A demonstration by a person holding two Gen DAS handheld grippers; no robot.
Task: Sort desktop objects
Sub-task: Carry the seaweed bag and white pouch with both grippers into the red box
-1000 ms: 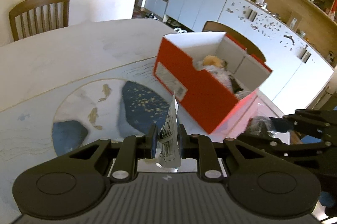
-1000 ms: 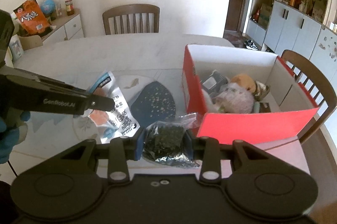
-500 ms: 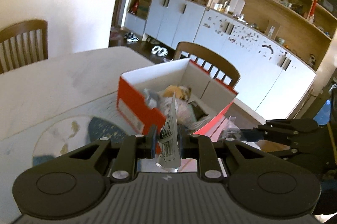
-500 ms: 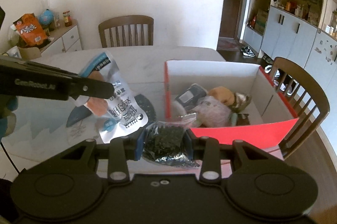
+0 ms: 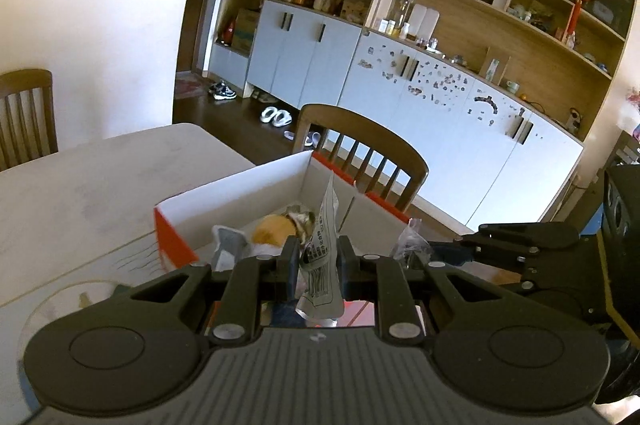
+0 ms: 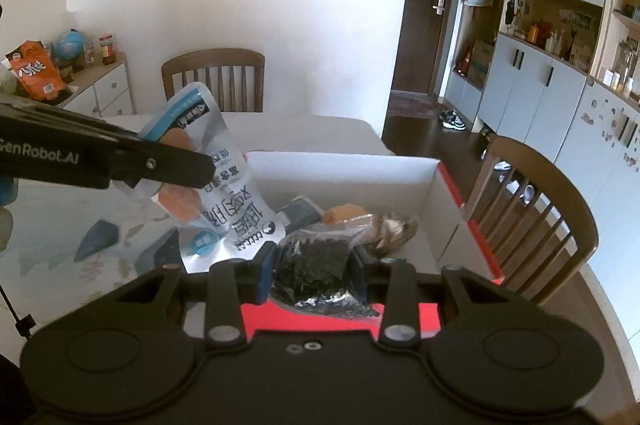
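Observation:
My left gripper [image 5: 319, 259] is shut on a silver snack pouch [image 5: 322, 257], seen edge-on. In the right wrist view the pouch [image 6: 224, 193] hangs from the left gripper [image 6: 200, 171] over the left end of the red shoebox [image 6: 448, 185]. My right gripper [image 6: 313, 267] is shut on a clear bag of dark dried food [image 6: 314, 271] above the box's near wall. It shows in the left wrist view [image 5: 434, 251] holding the bag [image 5: 410, 243]. The box [image 5: 176, 237] holds a plush toy [image 6: 346, 215] and other items.
The box sits on a pale table [image 5: 80, 193] with a glass top and fish-pattern mat [image 6: 100, 245]. Wooden chairs stand at the far side [image 6: 214, 79] and right side [image 6: 532, 209]. White cabinets and shelves [image 5: 440, 93] line the wall beyond.
Both grippers have risen and moved forward over the red box with their loads. The pouch now hangs above the box's left end, the dark bag above its near wall.

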